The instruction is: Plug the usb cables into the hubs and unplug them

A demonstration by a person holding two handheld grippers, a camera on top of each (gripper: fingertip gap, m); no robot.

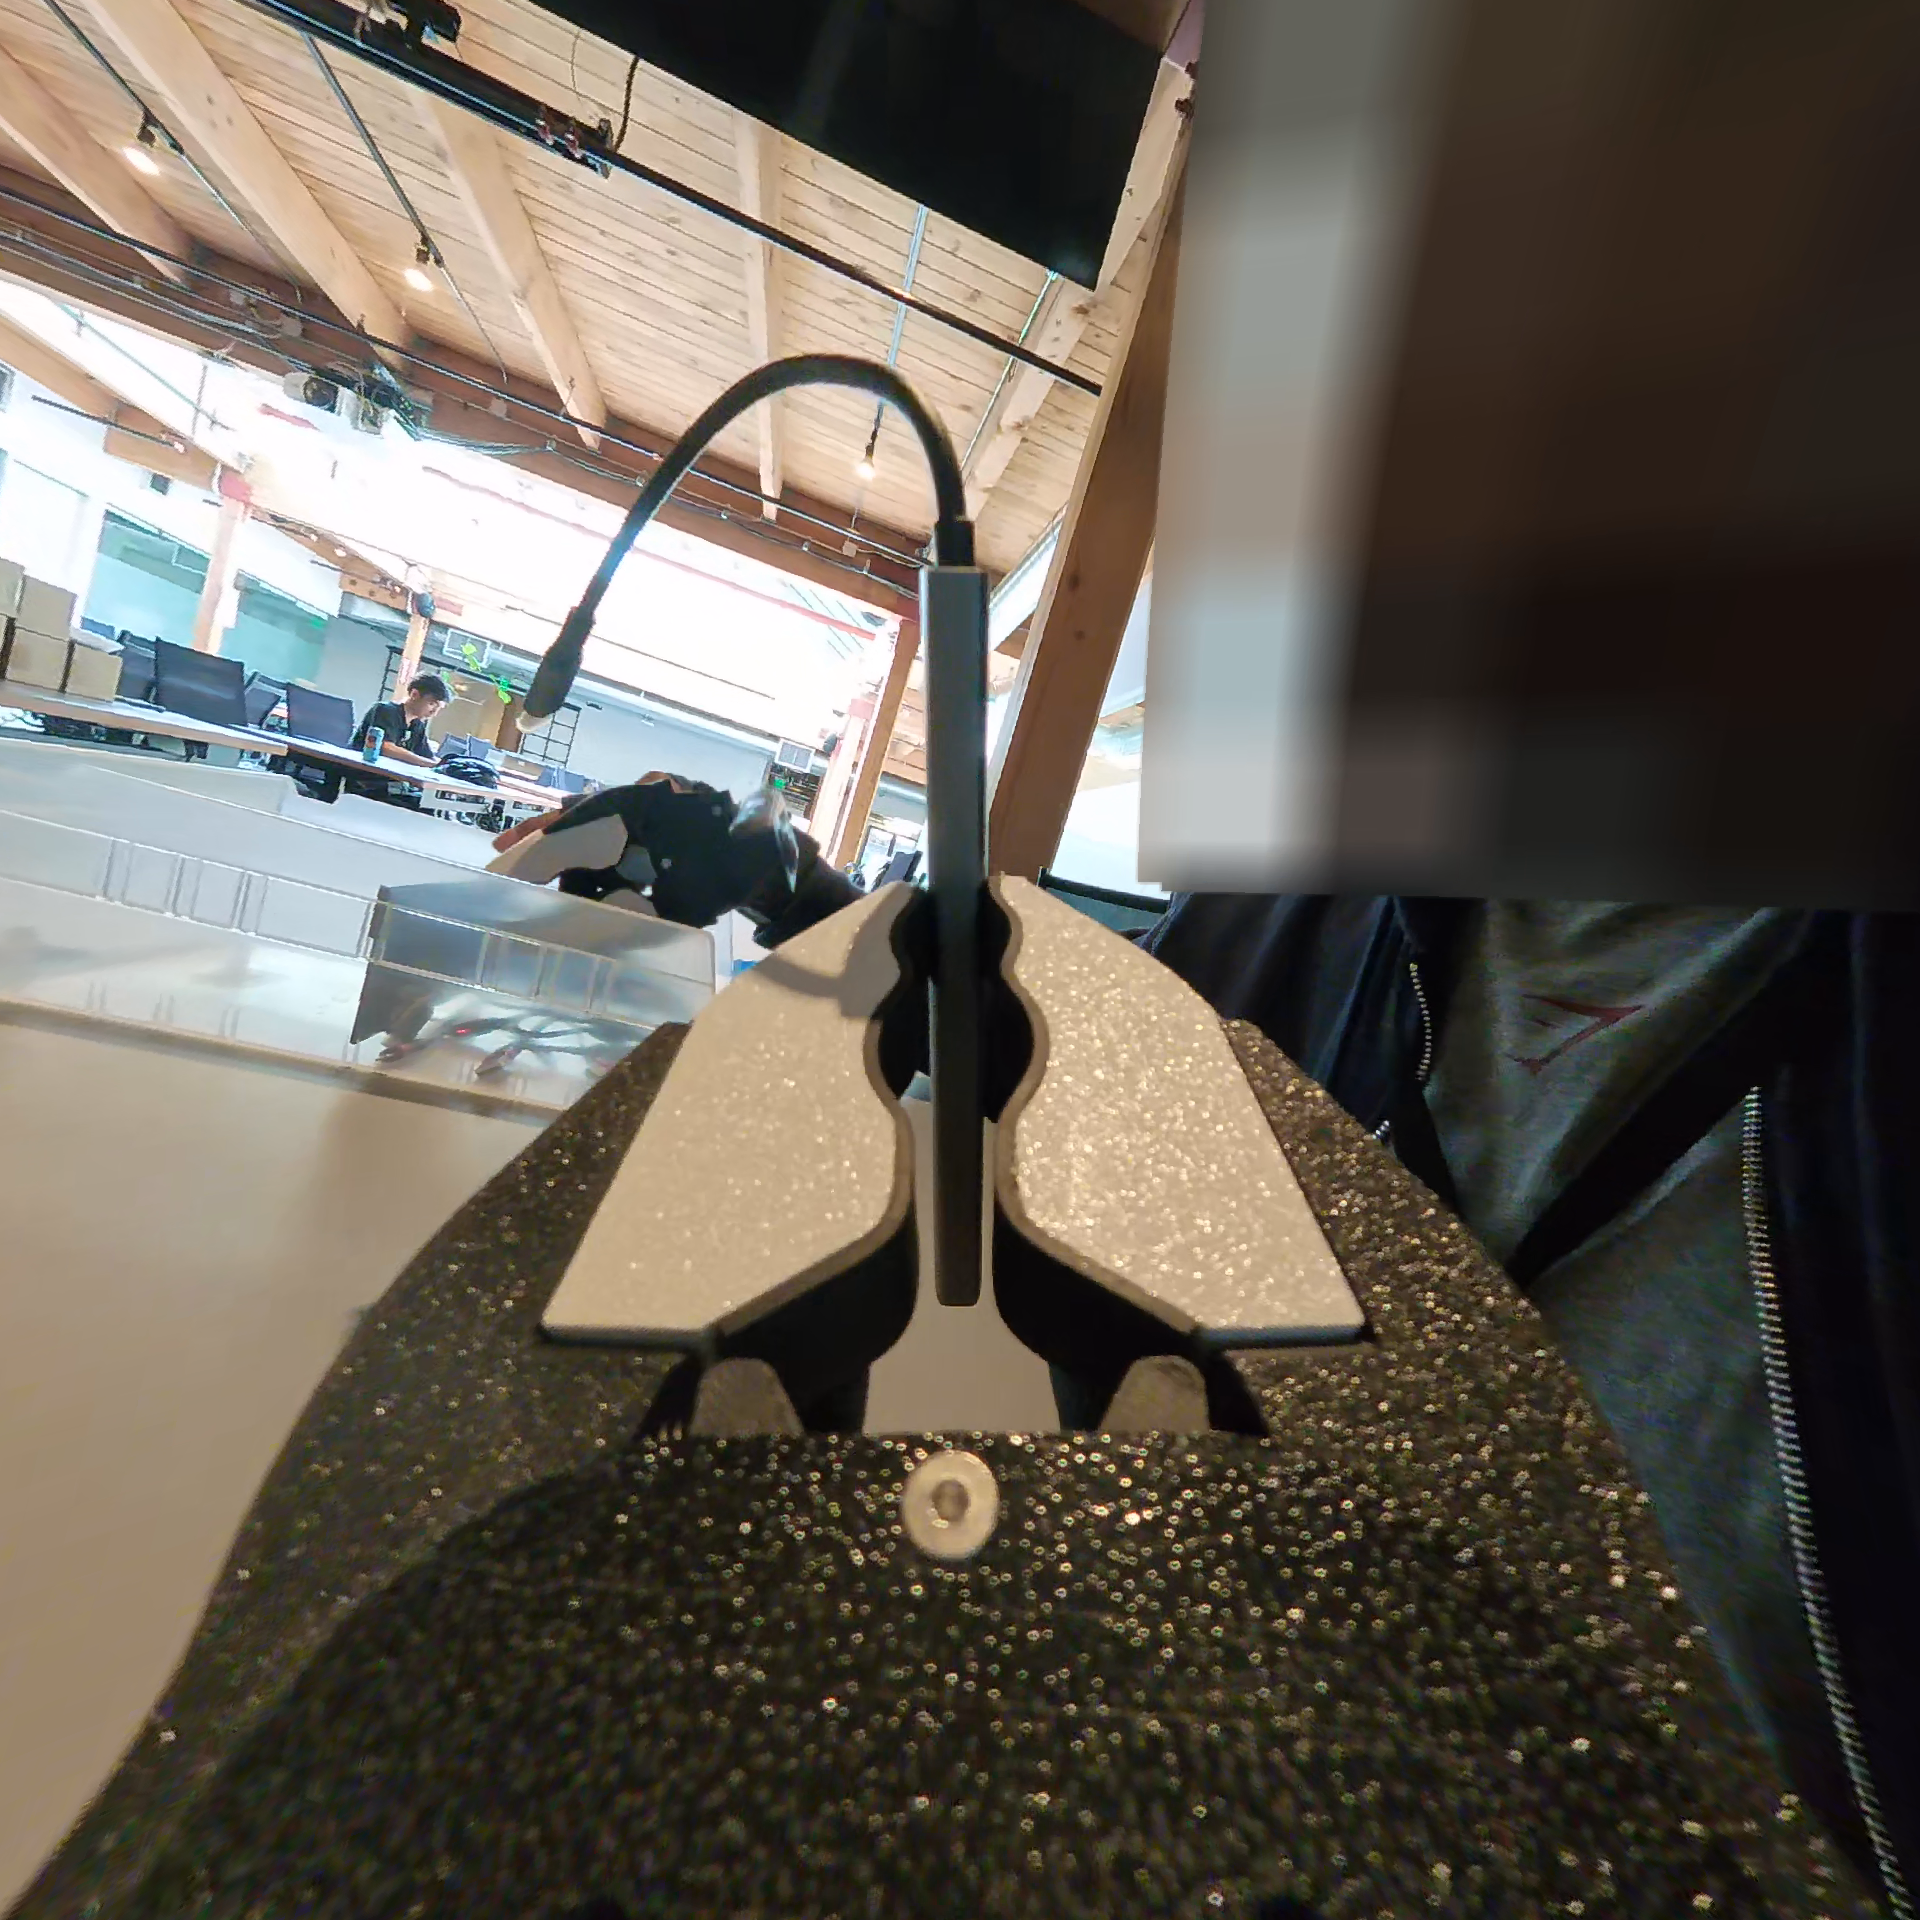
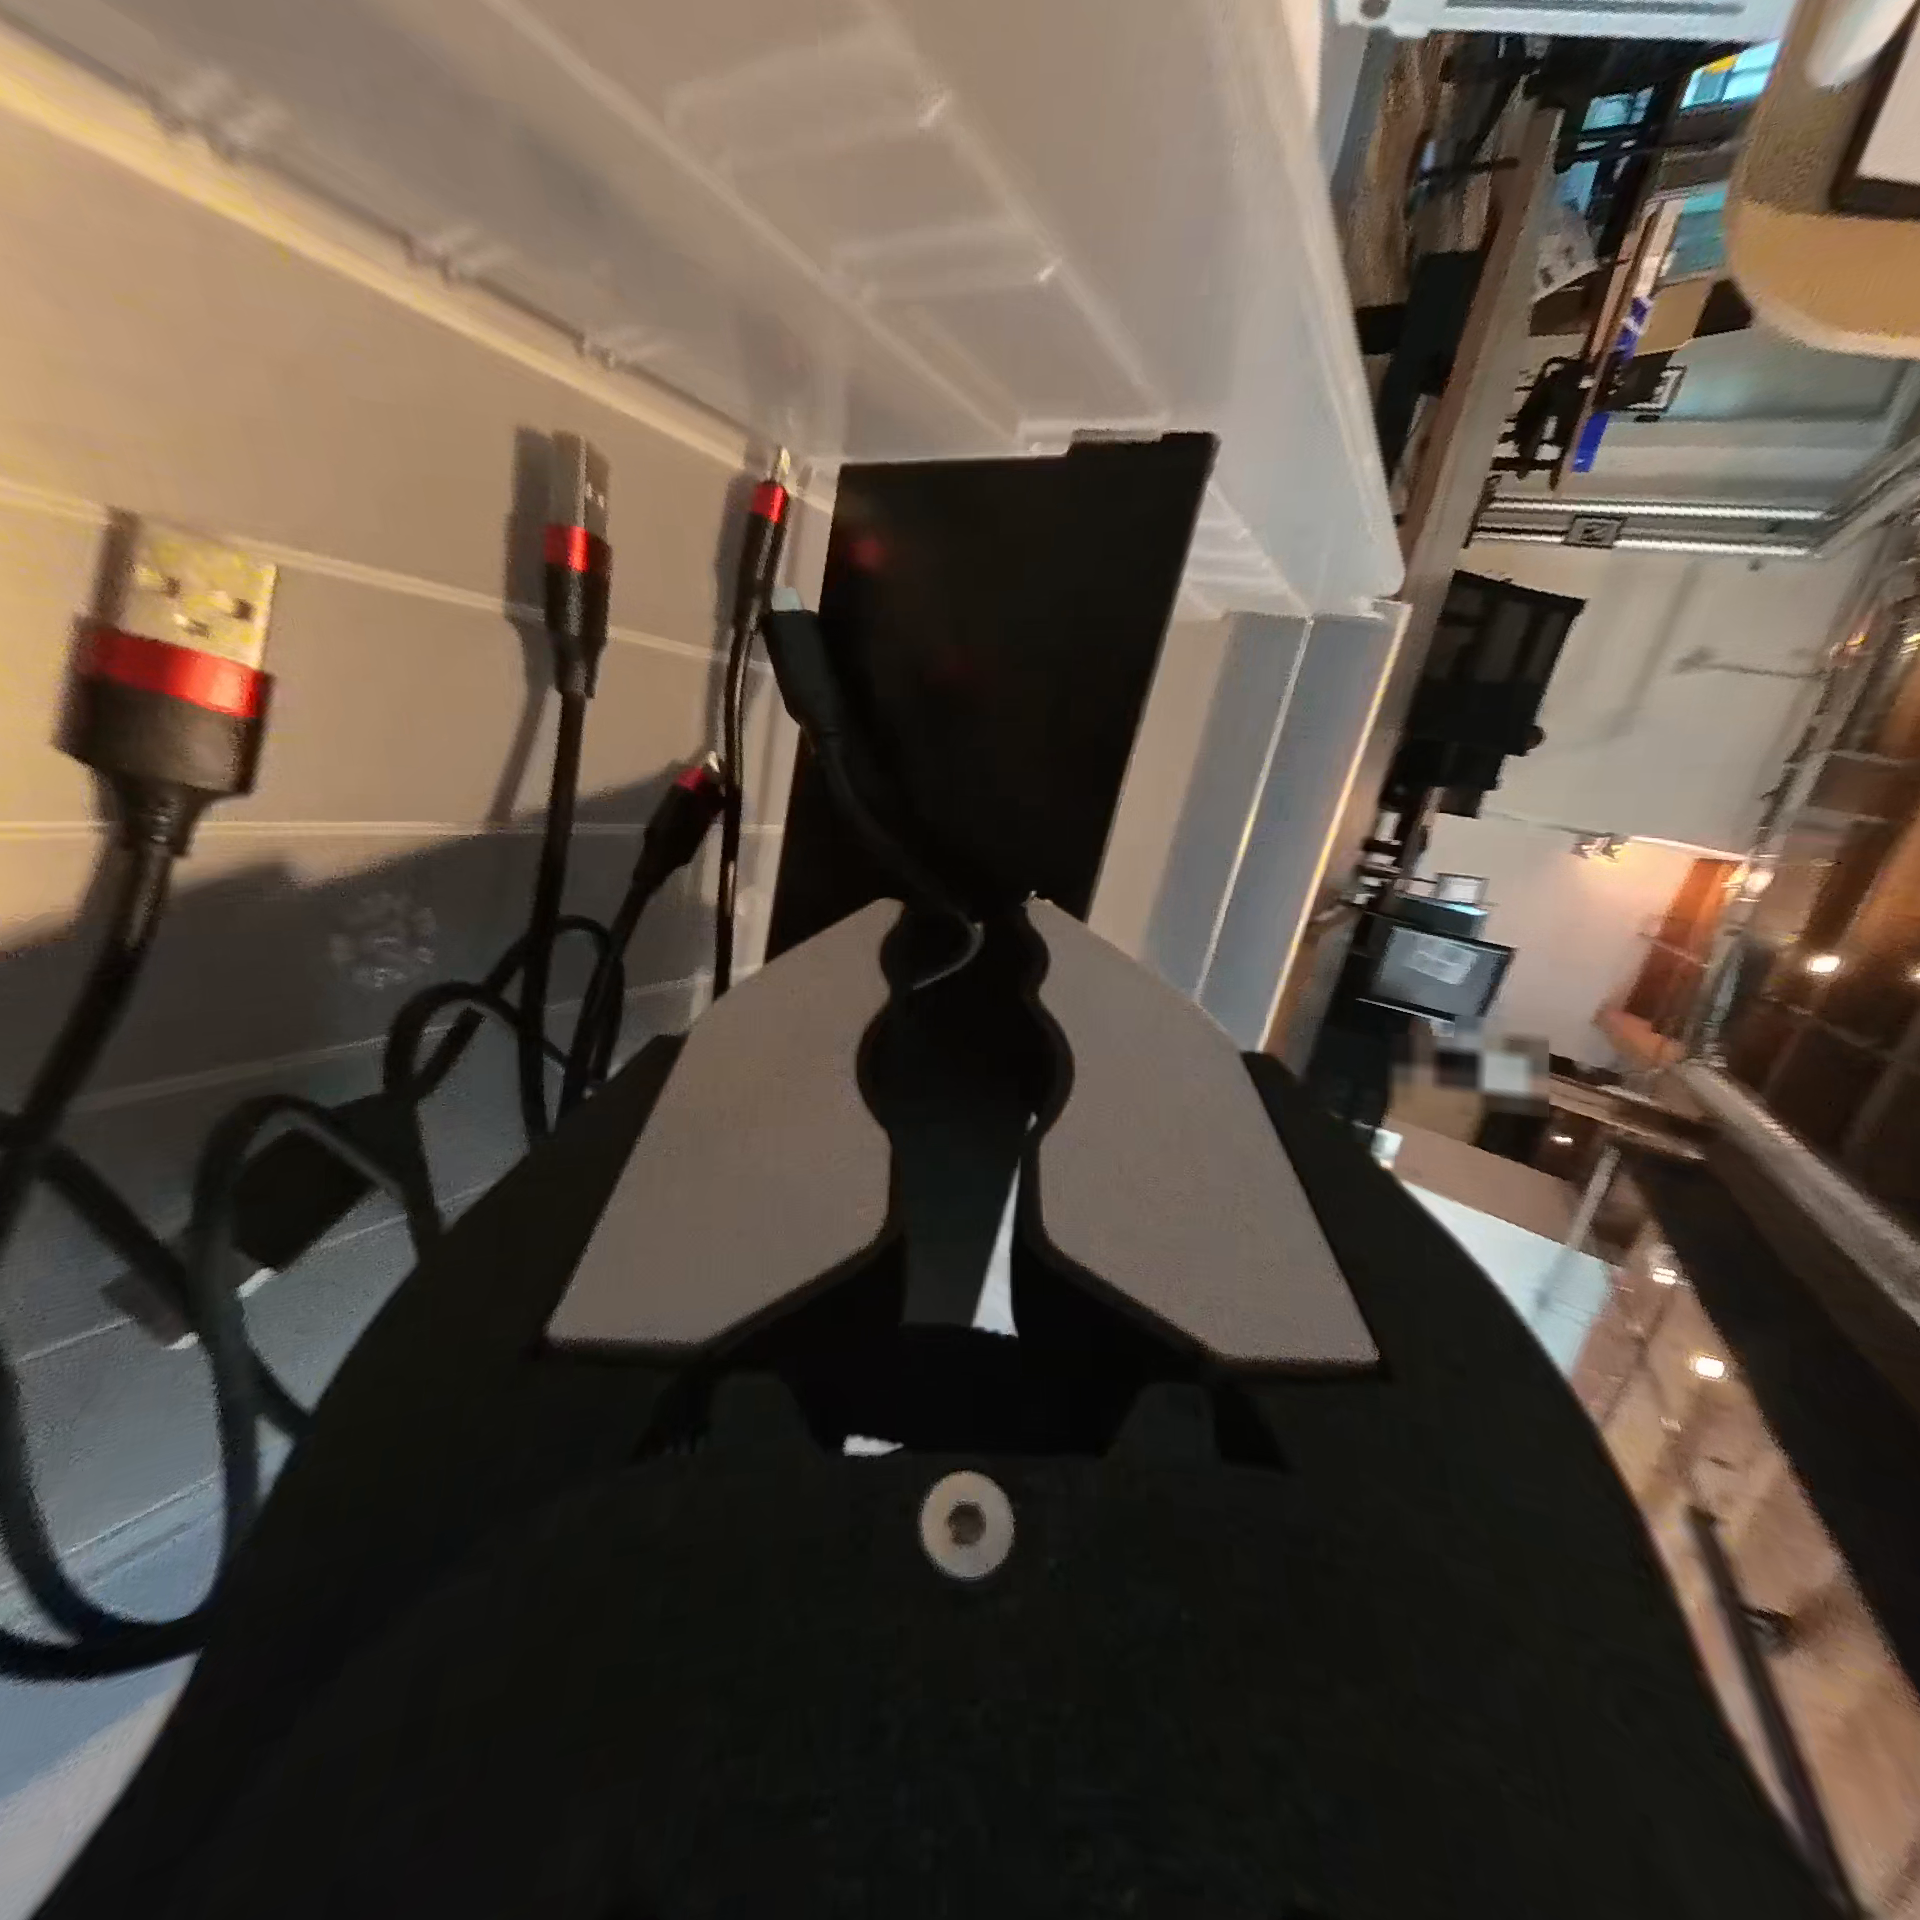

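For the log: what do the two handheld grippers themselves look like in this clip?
Both match. The left gripper has a black, glitter-speckled body, two flat pale grey angular fingers with scalloped black inner edges, and a silver screw at the centre. The right gripper looks identical, though dimmer and blurred.

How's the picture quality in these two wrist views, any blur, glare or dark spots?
Left wrist view: sharp on the hub in the left gripper, windows behind blown out, wide-angle bending at the edges. Right wrist view: dim and tilted, motion-blurred throughout; the right gripper is nearly black, and the red-collared cable plugs cast long shadows in the bin.
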